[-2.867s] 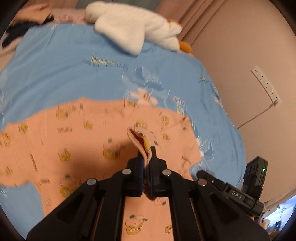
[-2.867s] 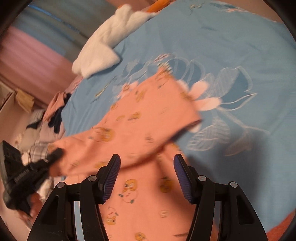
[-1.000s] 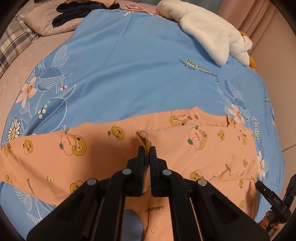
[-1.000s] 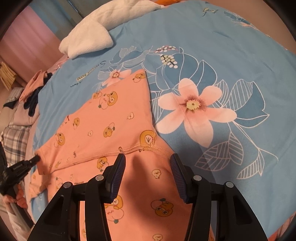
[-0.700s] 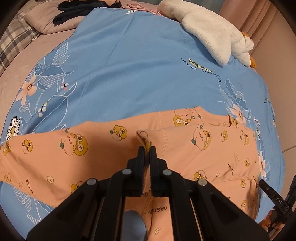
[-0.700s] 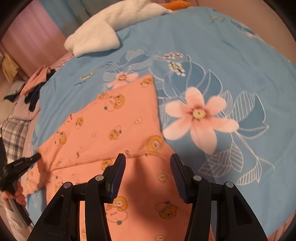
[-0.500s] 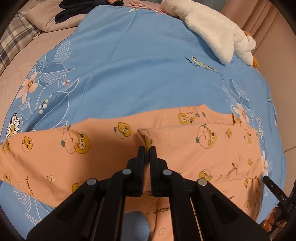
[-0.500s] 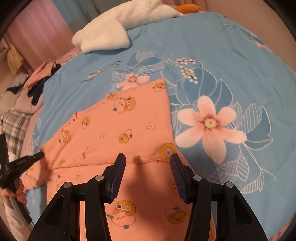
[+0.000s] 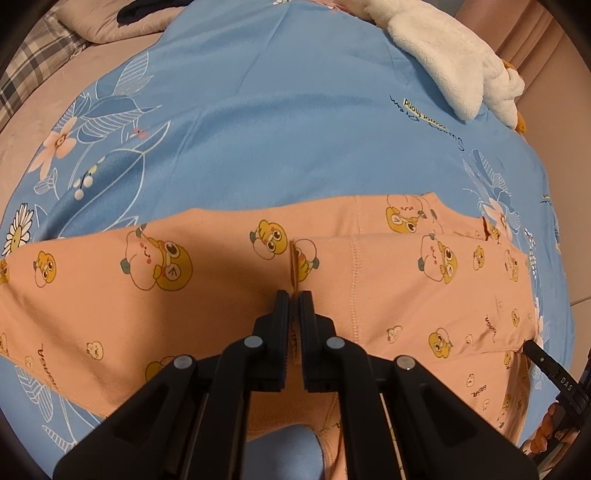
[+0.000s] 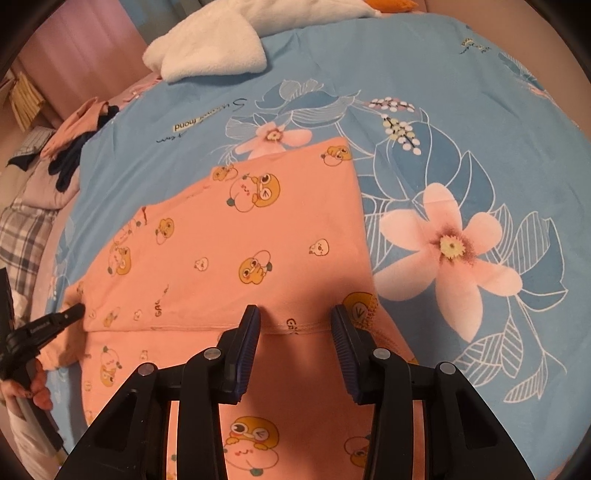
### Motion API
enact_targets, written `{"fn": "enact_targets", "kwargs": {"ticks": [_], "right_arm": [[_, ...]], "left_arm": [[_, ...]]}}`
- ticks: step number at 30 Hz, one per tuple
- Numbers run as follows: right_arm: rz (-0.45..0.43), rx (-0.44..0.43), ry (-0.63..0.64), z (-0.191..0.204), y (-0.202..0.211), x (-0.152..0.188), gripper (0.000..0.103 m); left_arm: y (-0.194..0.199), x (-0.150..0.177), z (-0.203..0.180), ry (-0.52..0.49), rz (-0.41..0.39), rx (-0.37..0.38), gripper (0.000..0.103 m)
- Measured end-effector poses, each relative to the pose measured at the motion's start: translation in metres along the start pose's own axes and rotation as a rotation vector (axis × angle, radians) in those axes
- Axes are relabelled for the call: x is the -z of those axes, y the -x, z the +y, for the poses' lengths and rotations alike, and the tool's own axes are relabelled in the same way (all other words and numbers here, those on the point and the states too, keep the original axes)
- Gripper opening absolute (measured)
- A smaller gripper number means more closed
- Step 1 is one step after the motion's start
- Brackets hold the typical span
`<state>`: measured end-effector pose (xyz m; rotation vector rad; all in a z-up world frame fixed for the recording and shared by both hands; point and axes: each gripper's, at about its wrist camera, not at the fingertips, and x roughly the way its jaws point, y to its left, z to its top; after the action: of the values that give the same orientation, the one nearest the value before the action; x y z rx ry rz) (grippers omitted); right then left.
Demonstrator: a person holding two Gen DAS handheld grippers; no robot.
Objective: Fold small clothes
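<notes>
My left gripper point(image 9: 294, 295) points steeply down, jaws pinched together, while my right gripper point(image 10: 295, 321) has just been closing, jaws apart.

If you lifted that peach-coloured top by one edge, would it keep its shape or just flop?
Probably flop: the peach top lies flat, folded over itself on the blue bedspread. Where the left gripper pinches an edge, only a thin ridge stands. It looks light, and would likely drag and wrinkle rather than slide neatly if pushed.

A bed with a blue flowered cover point(image 9: 280, 122) carries an orange cartoon-print garment point(image 10: 229, 254) spread flat in the near part, a white plush toy point(image 9: 447, 70) at the far edge, and dark clothes point(image 10: 70, 158) heaped by a pillow point(image 9: 122, 29).
</notes>
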<state>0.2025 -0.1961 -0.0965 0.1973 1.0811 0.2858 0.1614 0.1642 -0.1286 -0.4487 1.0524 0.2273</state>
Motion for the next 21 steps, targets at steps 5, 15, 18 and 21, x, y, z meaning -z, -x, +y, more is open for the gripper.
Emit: {"fn": "enact_targets", "kwargs": {"ticks": [5,15,18,21], "right_arm": [[0.017,-0.005,-0.019,-0.0025,-0.0033,0.0006,0.043],[0.022,0.016,0.002,-0.0015,-0.0092,0.0026,0.043],[0.025,0.014,0.003,-0.0017,-0.0102,0.0023,0.043],[0.023,0.02,0.015,-0.0011,-0.0102,0.0029,0.043]], "left_arm": [[-0.0035,0.0011,-0.0005,-0.018,0.016,0.0,0.006],[-0.0078,0.0015,0.0035,-0.005,0.024,0.021,0.006],[-0.0084,0.0024,0.0057,0.017,0.021,0.037,0.006],[-0.0088,0.0029,0.0074,0.034,0.021,0.058,0.006]]}}
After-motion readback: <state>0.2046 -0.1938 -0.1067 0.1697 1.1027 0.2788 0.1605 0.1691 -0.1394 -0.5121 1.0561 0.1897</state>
